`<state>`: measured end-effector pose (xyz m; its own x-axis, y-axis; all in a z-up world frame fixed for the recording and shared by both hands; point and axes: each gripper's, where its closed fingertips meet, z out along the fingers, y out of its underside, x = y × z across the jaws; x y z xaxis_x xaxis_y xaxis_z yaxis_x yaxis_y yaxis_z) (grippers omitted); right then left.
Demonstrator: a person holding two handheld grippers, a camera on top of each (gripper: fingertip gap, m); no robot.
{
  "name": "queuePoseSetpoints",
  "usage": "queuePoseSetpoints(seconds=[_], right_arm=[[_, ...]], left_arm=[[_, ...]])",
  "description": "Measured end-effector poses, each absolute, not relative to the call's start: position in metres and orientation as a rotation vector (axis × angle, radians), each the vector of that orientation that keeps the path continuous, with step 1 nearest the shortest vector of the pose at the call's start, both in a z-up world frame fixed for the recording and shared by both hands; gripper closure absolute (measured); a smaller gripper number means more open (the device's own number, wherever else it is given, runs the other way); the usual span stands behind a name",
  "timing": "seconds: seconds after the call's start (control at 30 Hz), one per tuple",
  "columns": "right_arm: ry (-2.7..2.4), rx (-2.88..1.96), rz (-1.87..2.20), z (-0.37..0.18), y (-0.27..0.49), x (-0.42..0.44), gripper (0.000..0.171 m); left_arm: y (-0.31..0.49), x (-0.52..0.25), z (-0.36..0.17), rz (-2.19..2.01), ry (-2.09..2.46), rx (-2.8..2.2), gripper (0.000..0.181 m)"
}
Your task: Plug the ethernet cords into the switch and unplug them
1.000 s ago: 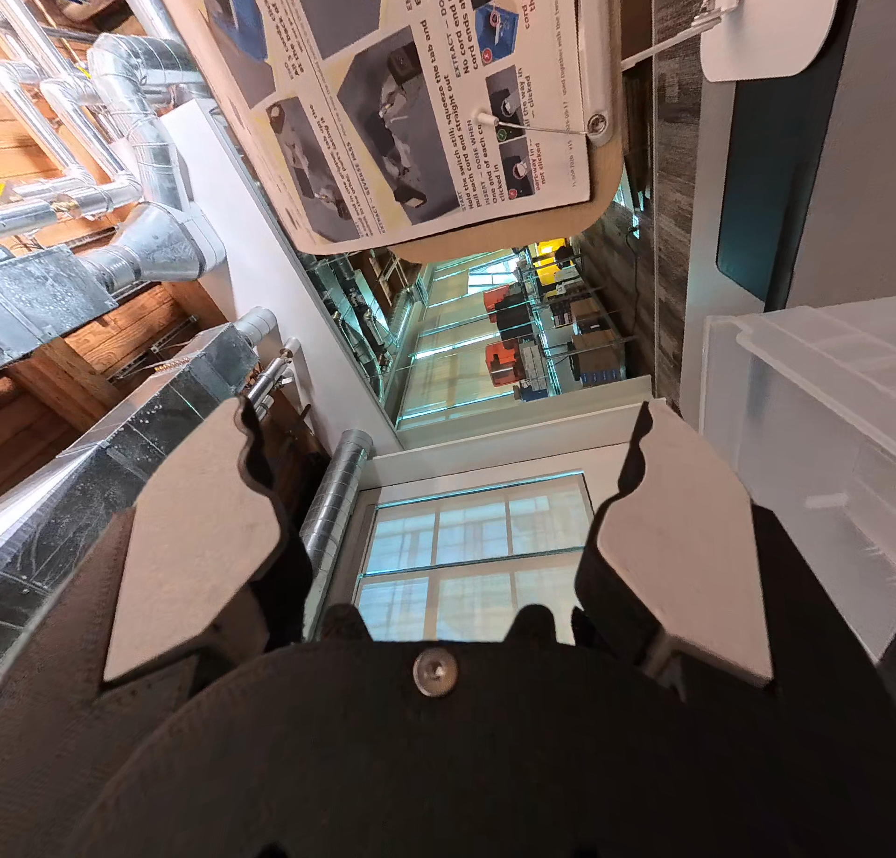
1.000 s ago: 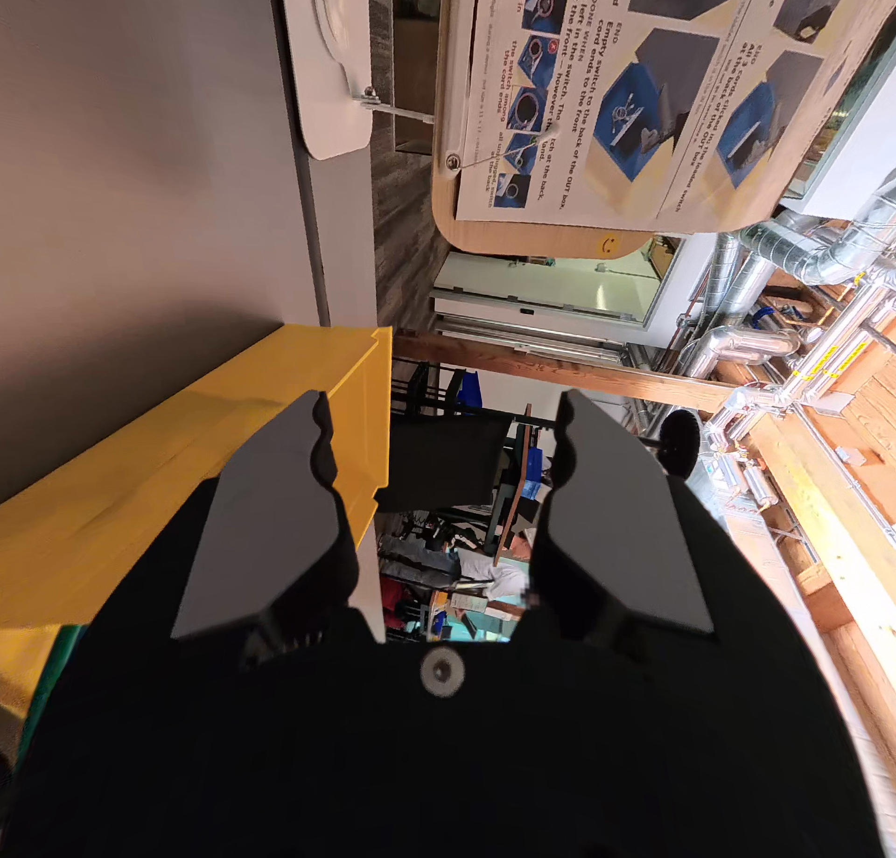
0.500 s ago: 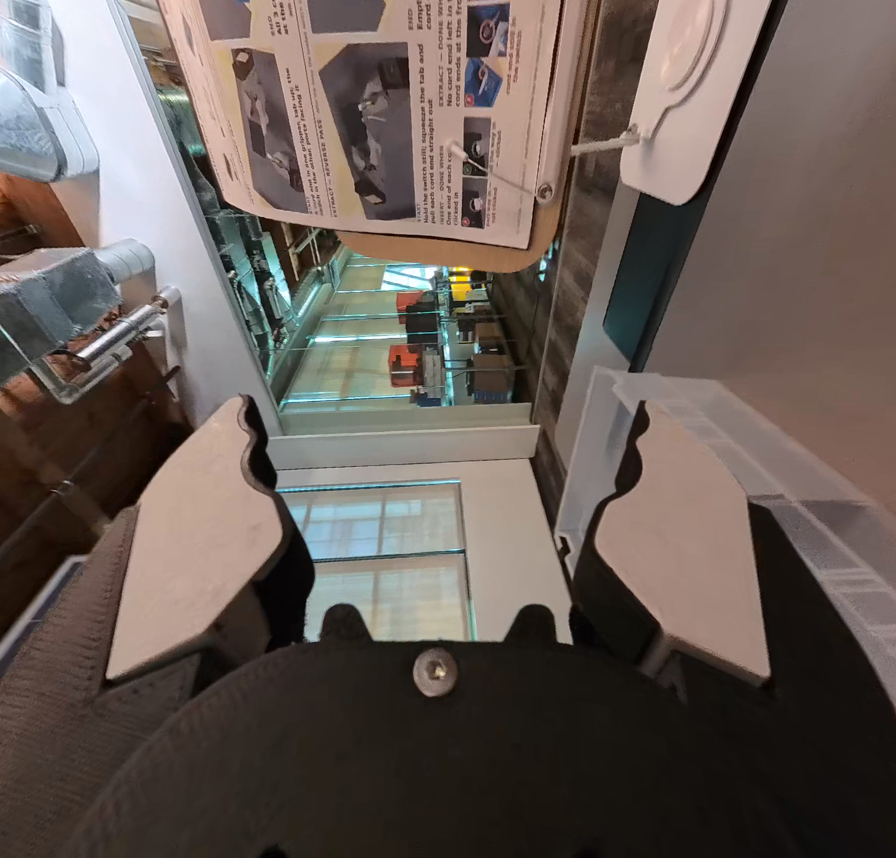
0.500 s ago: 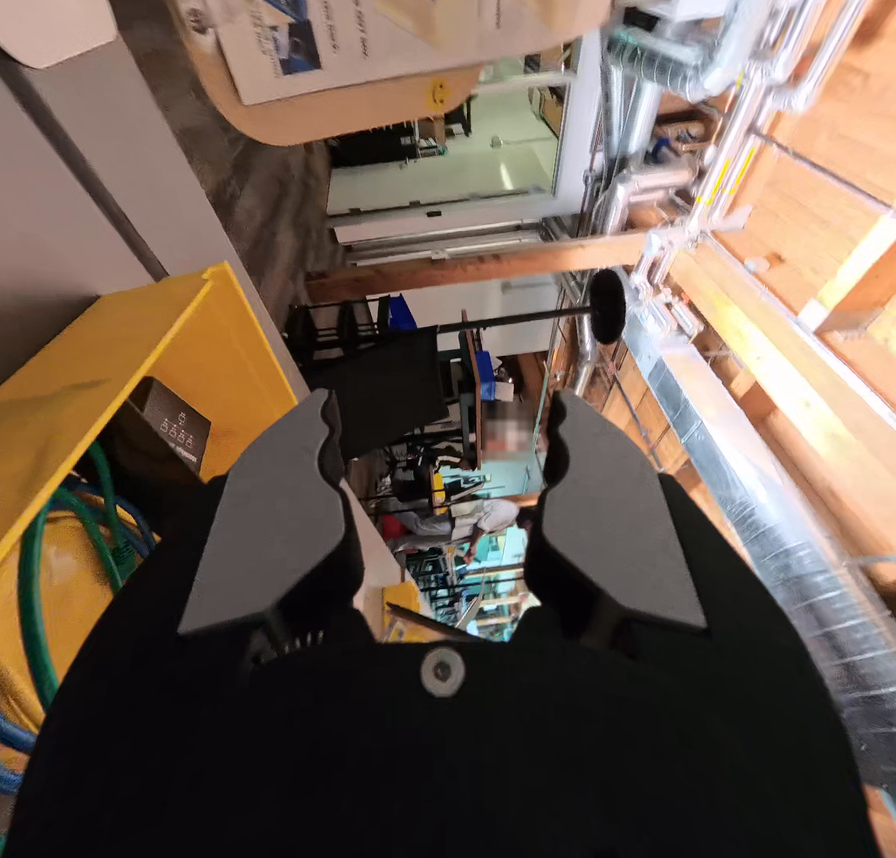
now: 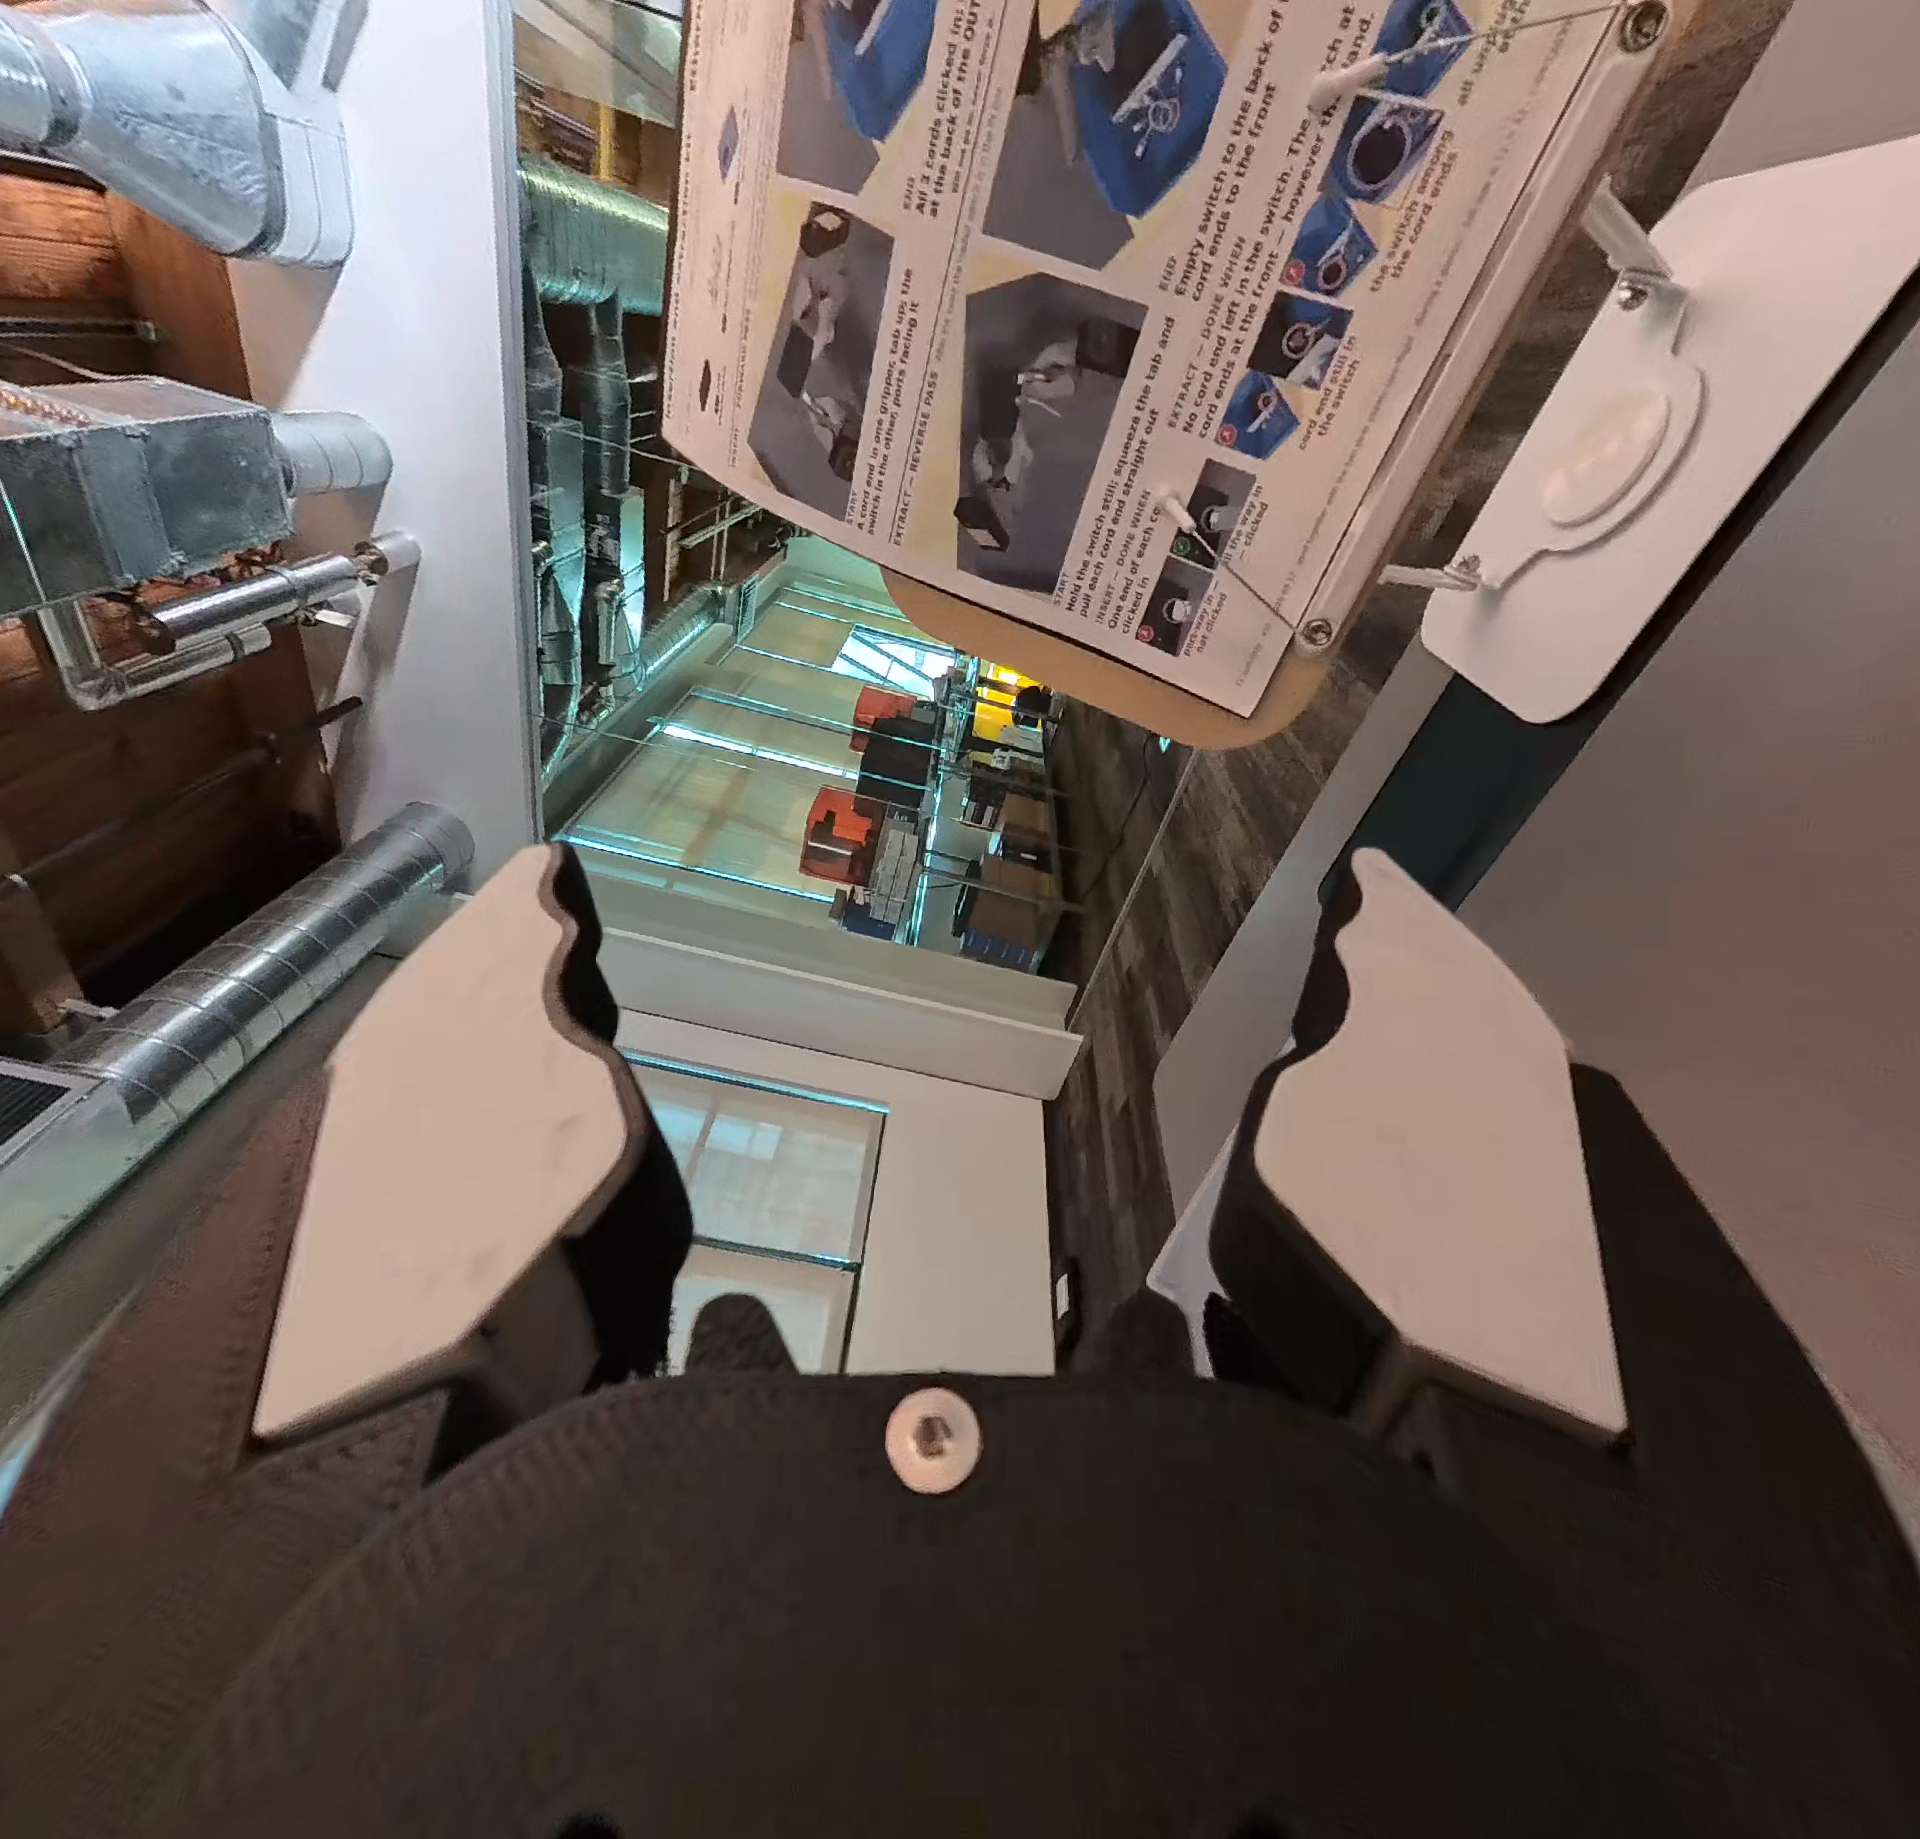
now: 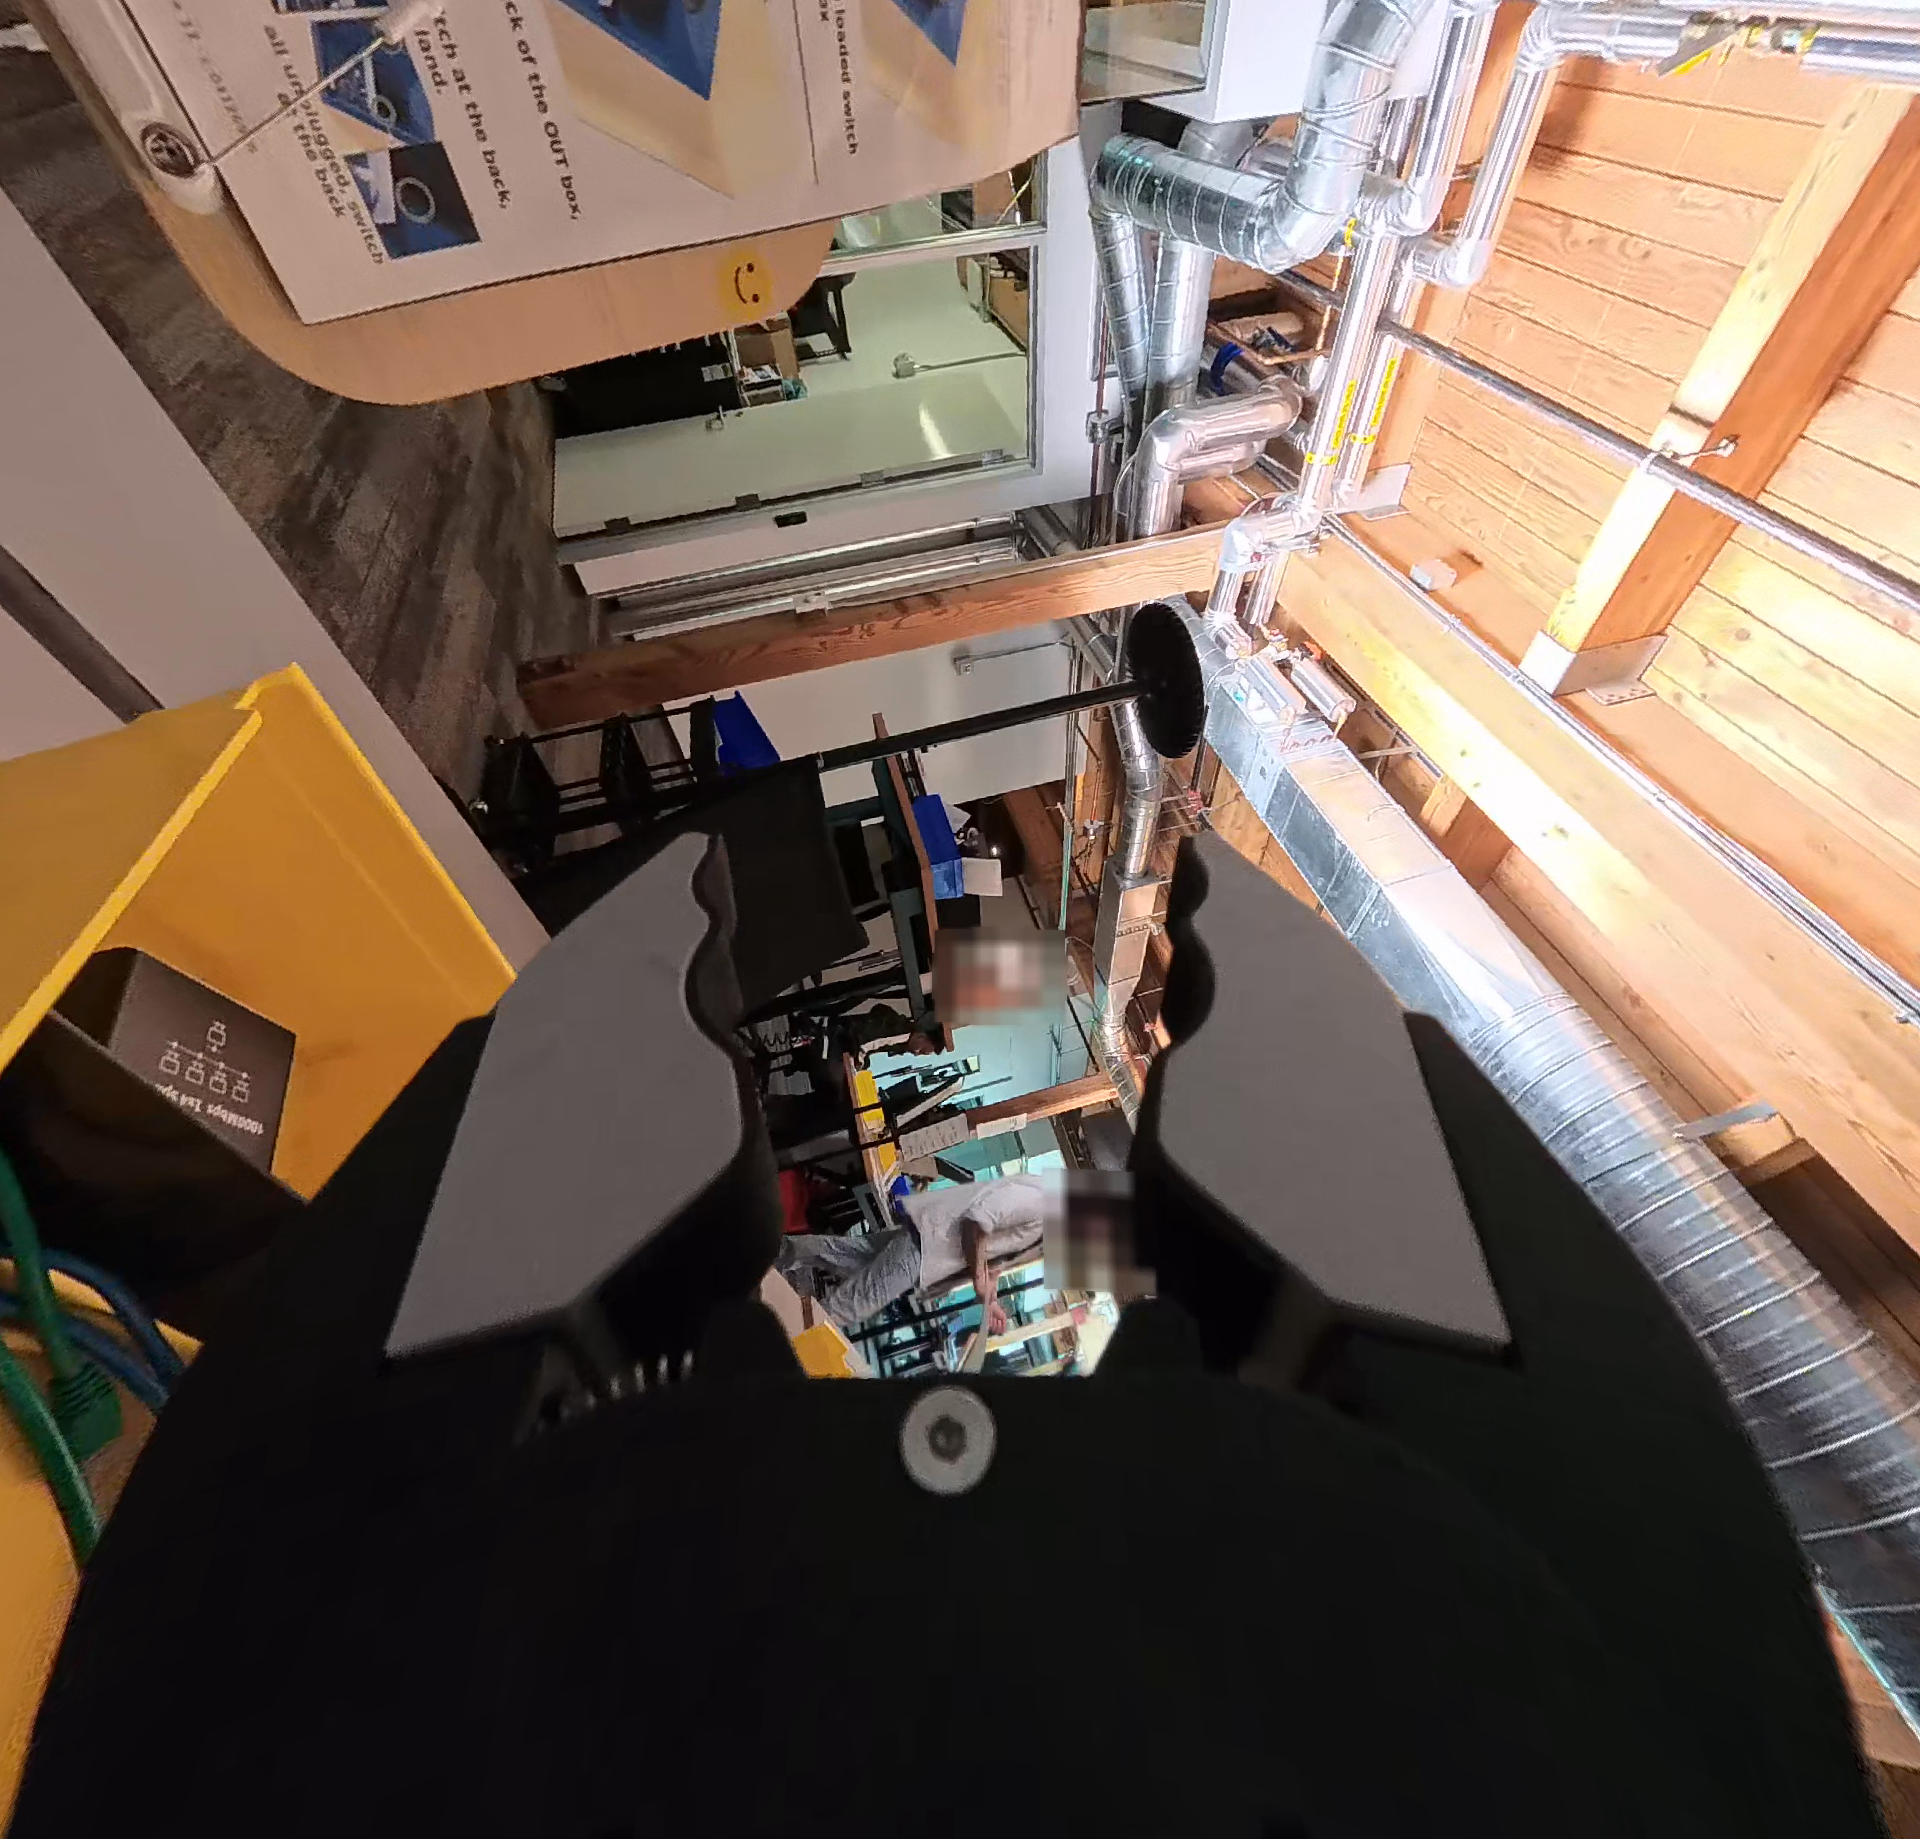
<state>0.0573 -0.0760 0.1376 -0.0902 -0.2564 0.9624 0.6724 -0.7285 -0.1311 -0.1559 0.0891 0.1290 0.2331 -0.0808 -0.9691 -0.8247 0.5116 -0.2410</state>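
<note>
Both views are rolled sideways and look out across the room. My left gripper (image 5: 956,859) is open and empty, with the grey table top (image 5: 1714,1010) along its right side. My right gripper (image 6: 945,854) is open and empty. To its left stands a yellow bin (image 6: 270,854) that holds the black switch (image 6: 156,1093), a green ethernet cord (image 6: 47,1374) and a blue ethernet cord (image 6: 114,1311). The right gripper is apart from the bin and touches nothing in it. The cords' far ends are hidden.
An instruction poster on a wooden board (image 5: 1039,283) hangs behind the table and also shows in the right wrist view (image 6: 520,75). A white mount plate (image 5: 1621,459) sits on the table. Metal ducts (image 6: 1558,1114), shelves and people (image 6: 956,1239) are far off. The tips of one gripper are about 25 cm away from the tips of the other.
Both views have swung. The clear bin has left the left wrist view and the poster has grown. The yellow bin's inside, with switch and cords, has come into the right wrist view. Both grippers stayed open.
</note>
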Motion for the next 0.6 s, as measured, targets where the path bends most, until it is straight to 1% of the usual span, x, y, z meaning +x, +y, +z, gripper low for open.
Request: queuePoseSetpoints(seconds=[0.23,0.6], right_arm=[[-0.448,-1.587,-1.878,0.129,-0.079,0.061,0.092],[-0.415,-1.621,-1.881,0.129,-0.084,0.070,0.094]], left_arm=[[0.093,-0.161,0.115,0.623,1.246,-0.960,0.053],[0.094,-0.161,0.114,0.626,1.250,-0.962,0.055]])
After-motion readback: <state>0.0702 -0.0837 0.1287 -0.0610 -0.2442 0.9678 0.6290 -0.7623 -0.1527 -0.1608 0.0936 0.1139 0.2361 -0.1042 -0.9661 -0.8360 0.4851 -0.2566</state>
